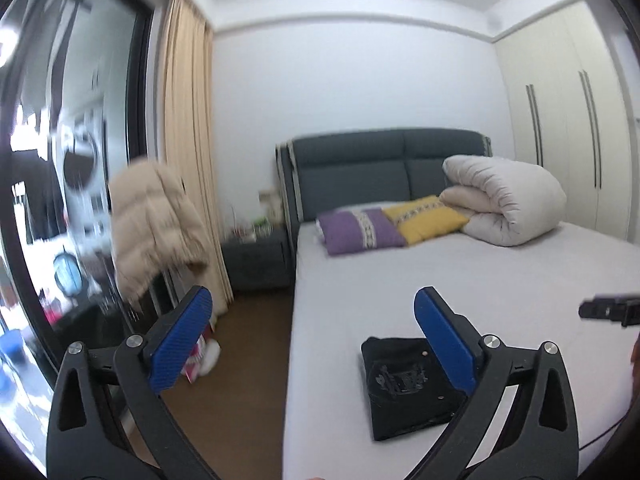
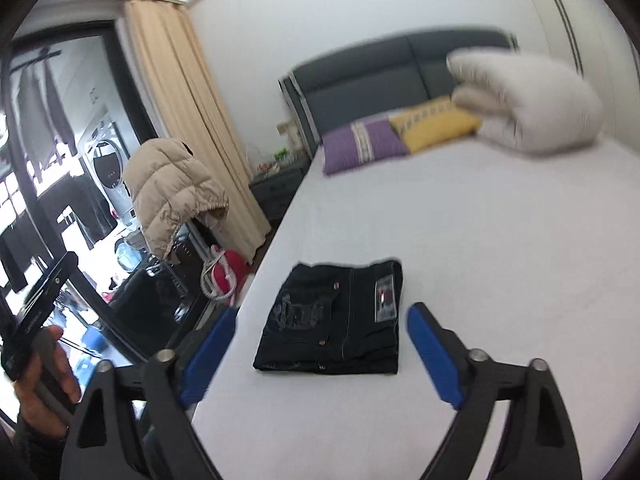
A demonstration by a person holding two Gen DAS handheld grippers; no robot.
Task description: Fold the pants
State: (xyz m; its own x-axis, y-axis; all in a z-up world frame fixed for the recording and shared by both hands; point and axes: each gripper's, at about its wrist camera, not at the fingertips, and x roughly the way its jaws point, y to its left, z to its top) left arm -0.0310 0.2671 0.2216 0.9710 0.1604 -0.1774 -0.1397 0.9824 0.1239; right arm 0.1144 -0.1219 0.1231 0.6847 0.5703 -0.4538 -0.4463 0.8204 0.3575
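Black pants (image 2: 332, 316) lie folded into a compact rectangle on the white bed (image 2: 480, 240), near its left edge, back pocket and label facing up. They also show in the left wrist view (image 1: 404, 388), partly behind my right finger. My left gripper (image 1: 312, 304) is open and empty, raised above the bed's left edge, apart from the pants. My right gripper (image 2: 320, 320) is open and empty, held above and just in front of the pants. The tip of the right gripper (image 1: 608, 310) shows at the right of the left wrist view.
A purple pillow (image 2: 360, 144), a yellow pillow (image 2: 436, 124) and a rolled white duvet (image 2: 532, 100) lie by the grey headboard (image 2: 380, 76). A beige puffer jacket (image 2: 172, 188) hangs left of the bed, by a curtain (image 2: 188, 120) and glass door. A wardrobe (image 1: 568, 128) stands right.
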